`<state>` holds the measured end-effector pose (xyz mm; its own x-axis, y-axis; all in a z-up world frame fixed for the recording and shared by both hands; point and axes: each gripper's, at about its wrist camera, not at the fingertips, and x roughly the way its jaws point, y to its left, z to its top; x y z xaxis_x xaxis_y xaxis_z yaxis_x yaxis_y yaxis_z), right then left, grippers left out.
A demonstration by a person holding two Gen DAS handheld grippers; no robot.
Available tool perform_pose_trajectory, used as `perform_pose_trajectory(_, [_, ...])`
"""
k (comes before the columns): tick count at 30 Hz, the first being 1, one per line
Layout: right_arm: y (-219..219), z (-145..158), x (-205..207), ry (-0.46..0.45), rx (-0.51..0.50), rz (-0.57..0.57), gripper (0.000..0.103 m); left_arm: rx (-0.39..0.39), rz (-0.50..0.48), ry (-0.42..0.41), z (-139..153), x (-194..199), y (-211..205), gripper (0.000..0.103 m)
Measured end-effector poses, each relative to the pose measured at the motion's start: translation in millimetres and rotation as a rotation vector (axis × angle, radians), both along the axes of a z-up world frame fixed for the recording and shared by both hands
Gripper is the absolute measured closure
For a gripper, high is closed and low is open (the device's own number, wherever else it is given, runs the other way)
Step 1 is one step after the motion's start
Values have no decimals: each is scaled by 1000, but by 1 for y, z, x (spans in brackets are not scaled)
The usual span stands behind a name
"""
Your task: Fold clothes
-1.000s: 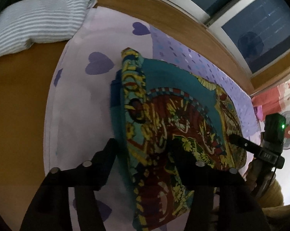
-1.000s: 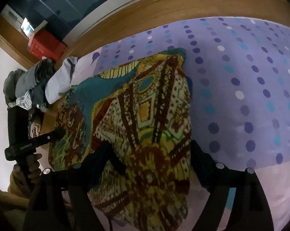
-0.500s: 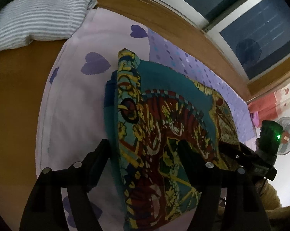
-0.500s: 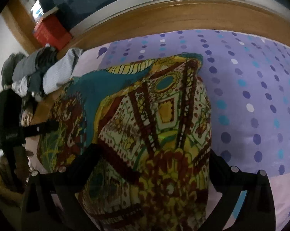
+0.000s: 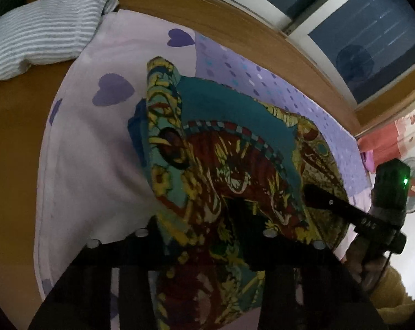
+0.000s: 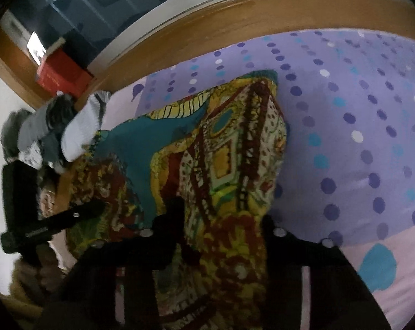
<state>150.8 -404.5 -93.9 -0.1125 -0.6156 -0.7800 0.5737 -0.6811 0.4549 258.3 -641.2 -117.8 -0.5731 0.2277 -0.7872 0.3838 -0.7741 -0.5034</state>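
Observation:
A bright patterned garment [image 5: 235, 165], teal, yellow and dark red, lies folded on the bed sheet [image 5: 97, 159]. My left gripper [image 5: 199, 228] straddles its near left edge. The jaws are closing, with a bunch of the cloth pinched between the black fingers. In the right wrist view the same garment [image 6: 221, 151] fills the middle. My right gripper [image 6: 224, 225] is closing on its near right edge, and the cloth is gathered between the pads. Each view catches the other gripper: the right gripper [image 5: 331, 205] at the garment's far side, the left gripper [image 6: 78, 214] at the left.
A striped grey-white pillow [image 5: 42, 35] lies at the bed's far left corner. A wooden bed frame [image 5: 248, 19] runs under dark windows. A heap of clothes [image 6: 50, 129] and a red box [image 6: 61, 74] sit beyond the bed. Purple dotted sheet [image 6: 358, 123] spreads to the right.
Both grippers' jaws have narrowed from wide open around the garment's near edge to pinching it. The cloth has bunched up and risen between the fingers. Neither hand has shifted much.

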Motion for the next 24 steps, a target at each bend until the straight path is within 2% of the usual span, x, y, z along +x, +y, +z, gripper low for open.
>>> perform_pose_trajectory(1, [-1, 0, 0, -13, -10, 1, 73, 6, 3, 3, 0, 1, -1, 75])
perform_pose_trajectory(2, [-2, 0, 0, -26, -20, 1, 77, 15, 6, 8, 0, 2, -2, 83])
perform_pose_trajectory(3, [-2, 0, -1, -38, -31, 2, 78, 54, 12, 25, 0, 4, -6, 87])
perform_pose_trajectory(5, [-4, 1, 0, -59, -50, 3, 80, 63, 2, 43, 4, 6, -6, 89])
perform_pose_trajectory(13, [2, 19, 8, -67, -123, -21, 82, 69, -75, 113, 30, 10, 4, 91])
perform_pose_trajectory(24, [12, 47, 31, -10, -175, -18, 82, 26, -171, 185, 65, 7, 24, 91])
